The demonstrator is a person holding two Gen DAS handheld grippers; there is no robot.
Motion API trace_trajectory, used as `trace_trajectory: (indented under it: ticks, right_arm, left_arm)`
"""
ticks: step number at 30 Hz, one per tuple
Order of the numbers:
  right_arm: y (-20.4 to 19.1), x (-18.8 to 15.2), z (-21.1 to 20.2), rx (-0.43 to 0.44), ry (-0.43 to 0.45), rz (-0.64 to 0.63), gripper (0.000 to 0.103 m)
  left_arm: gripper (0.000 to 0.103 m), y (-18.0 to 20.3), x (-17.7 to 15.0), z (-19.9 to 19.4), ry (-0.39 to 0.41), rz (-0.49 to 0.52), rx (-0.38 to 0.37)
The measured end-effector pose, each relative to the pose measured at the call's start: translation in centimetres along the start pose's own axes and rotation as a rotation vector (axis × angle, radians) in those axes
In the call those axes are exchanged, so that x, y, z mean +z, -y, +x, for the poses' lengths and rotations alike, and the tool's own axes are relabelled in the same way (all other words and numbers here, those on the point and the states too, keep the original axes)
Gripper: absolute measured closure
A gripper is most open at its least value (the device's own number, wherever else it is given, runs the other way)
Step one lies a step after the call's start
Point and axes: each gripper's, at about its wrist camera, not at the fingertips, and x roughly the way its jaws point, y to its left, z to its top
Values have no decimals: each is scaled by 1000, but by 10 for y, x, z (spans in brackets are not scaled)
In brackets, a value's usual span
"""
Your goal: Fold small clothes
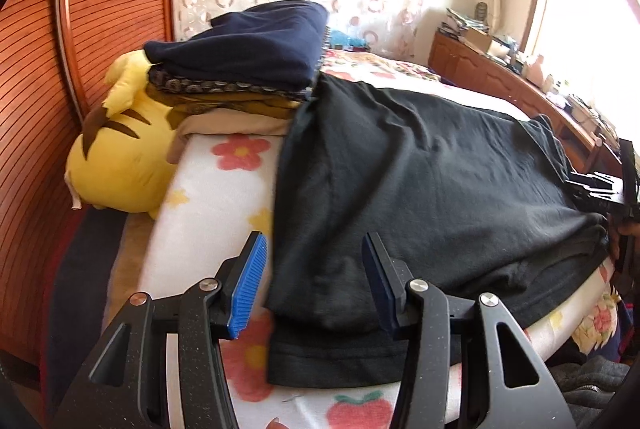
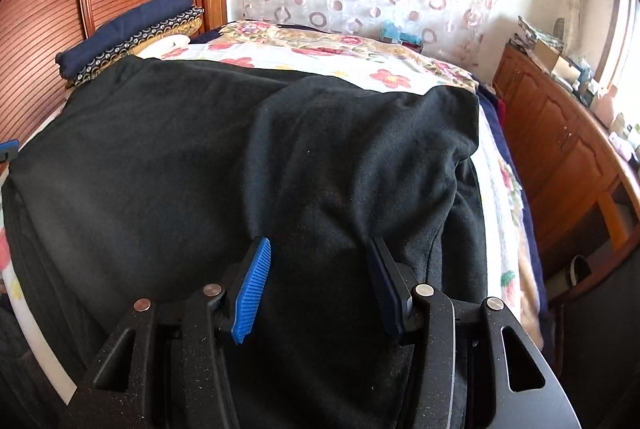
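Two ribbed blue-padded tongs, left tongs (image 1: pixel 316 289) and right tongs (image 2: pixel 320 293), both apart, above soft black garment (image 1: pixel 420 189).

Your black garment (image 1: pixel 420 189) is matt, soft knit cloth with a faint fuzz. Under it, the bed cover (image 1: pixel 216 189) at lower left looks like fleecy printed cloth. Your left tongs (image 1: pixel 316 285) are speckled matt black plastic with 2 ribbed blue rubbery pads (image 1: pixel 250 285) and shiny metal pins. At upper left, the ribbed wooden headboard (image 1: pixel 100 9) shows a glossy varnish; the yellow toy (image 1: pixel 120 165) is plush.
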Motion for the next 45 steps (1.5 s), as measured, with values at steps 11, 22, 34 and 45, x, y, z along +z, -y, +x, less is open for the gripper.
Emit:
trace_trajectory:
  ticks: [11,22,34,45]
  right_arm:
    - [-17,1,5,5,0,12,50]
    - [-19,2,8,8,2,18,50]
    - [-20,1,8,7,3,15,50]
    - [-12,-1,-2,25,46,51,50]
  left_arm:
    - [52,-5,-8,18,-87,-21,33]
    - [67,1,-12,16,-85,18,-28]
    - [93,59,37,2,1,95,-285]
    - [93,164,101,-5,97,252,-455]
